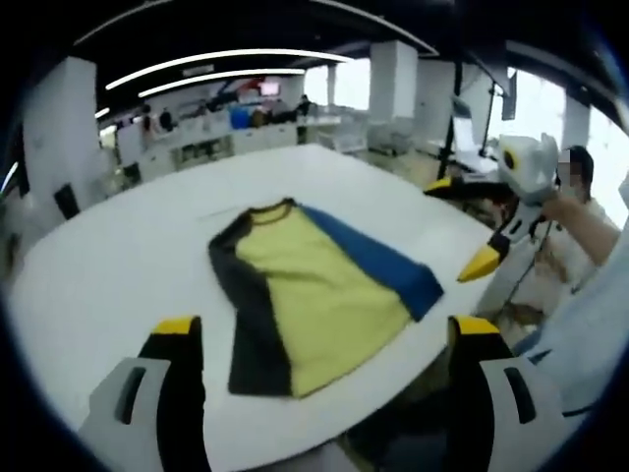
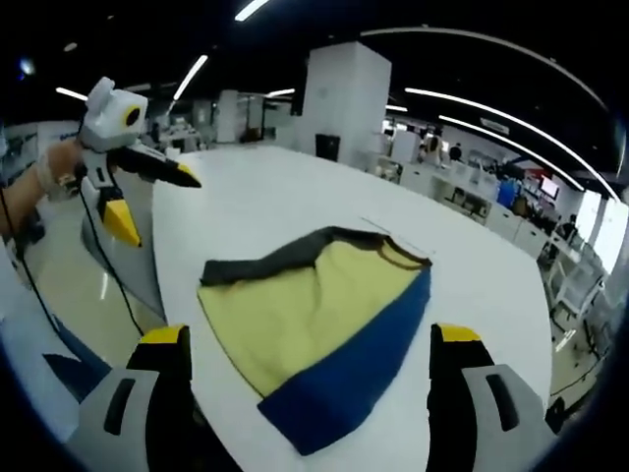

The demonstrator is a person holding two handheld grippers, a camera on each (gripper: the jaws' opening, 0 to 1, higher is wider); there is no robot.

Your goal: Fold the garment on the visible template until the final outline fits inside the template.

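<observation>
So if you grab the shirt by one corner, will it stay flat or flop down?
Probably flop: the shirt lies limp and folded flat on the table. It looks thin, so likely light. Pushed, it would likely bunch up rather than slide.

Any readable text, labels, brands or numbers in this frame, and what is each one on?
None can be read.
The garment, yellow with a blue and a dark sleeve, shows no print or label.
The white table carries no markings that read.
Background screens in the left gripper view are too small and blurred to read.

White tongs (image 1: pixel 314 329), yellow-tipped black jaws
</observation>
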